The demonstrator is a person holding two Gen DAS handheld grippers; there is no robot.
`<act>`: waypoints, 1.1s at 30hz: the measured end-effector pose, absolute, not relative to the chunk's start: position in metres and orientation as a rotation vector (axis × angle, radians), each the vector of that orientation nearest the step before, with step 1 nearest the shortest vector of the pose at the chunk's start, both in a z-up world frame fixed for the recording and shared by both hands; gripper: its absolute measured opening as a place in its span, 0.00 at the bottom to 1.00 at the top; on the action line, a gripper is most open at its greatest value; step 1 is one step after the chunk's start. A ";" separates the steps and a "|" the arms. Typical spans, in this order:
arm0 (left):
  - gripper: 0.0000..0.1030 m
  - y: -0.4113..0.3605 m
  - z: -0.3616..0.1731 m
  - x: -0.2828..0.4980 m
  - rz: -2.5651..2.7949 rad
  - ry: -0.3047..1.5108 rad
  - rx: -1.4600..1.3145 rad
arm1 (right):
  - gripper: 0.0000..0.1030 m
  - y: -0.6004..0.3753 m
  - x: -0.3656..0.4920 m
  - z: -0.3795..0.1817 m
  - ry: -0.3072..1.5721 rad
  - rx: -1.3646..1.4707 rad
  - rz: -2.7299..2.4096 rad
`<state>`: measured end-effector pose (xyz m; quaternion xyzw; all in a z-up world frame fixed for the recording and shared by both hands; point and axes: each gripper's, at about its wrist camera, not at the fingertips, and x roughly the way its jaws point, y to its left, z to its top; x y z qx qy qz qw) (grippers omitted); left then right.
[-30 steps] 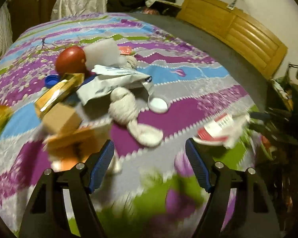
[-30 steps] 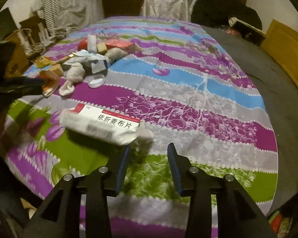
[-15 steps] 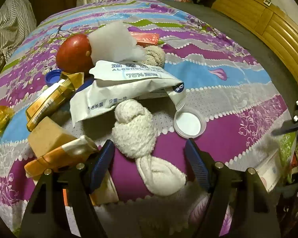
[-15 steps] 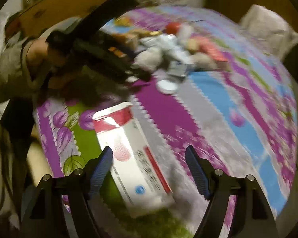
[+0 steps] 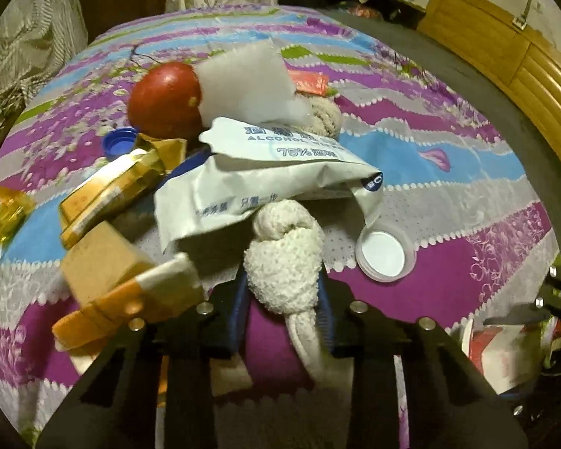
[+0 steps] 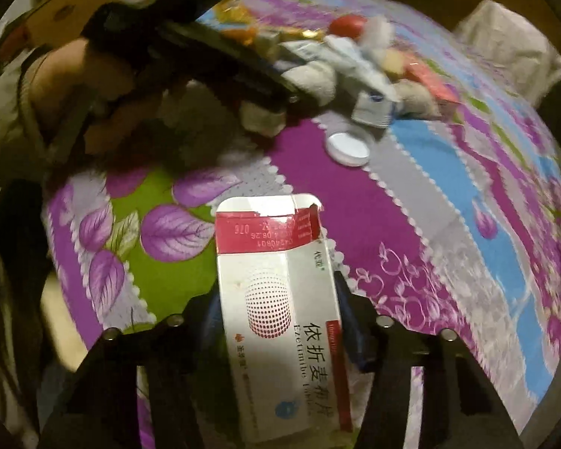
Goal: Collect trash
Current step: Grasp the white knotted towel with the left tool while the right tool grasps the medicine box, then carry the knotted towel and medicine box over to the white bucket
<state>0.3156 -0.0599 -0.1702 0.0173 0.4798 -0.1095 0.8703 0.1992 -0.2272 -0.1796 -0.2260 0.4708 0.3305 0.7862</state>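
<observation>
Two grips are recorded. Left gripper: fingers clamped on the knotted white cloth, low in the litter pile on the patterned bedspread; long axis running away from the fingers, knot foremost, tail trailing back between them. Right gripper: fingers closing on the medicine box, which lies flat near the bed edge; long axis along the fingers, torn red flap end pointing away. Risks judged: the soft cloth may be squeezed out or snagged on the wipes packet overlapping its knot; the box may be crushed or twisted if lifted early.
</observation>
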 end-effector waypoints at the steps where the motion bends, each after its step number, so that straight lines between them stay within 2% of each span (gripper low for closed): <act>1: 0.29 -0.060 -0.164 0.307 -0.228 0.976 0.035 | 0.50 -0.230 0.195 -0.179 1.003 -0.466 0.691; 6: 0.29 -0.055 -0.128 0.259 -0.251 0.845 0.049 | 0.49 -0.241 0.172 -0.164 0.902 -0.266 0.564; 14: 0.29 -0.016 -0.075 0.189 -0.151 0.647 0.048 | 0.50 -0.236 0.141 -0.107 0.617 -0.013 0.348; 24: 0.29 0.017 -0.029 0.122 -0.011 0.419 0.005 | 0.51 -0.201 0.097 -0.040 0.317 0.016 0.190; 33: 0.29 0.022 -0.022 0.100 -0.017 0.345 0.001 | 0.52 -0.184 0.063 -0.025 0.247 0.028 0.143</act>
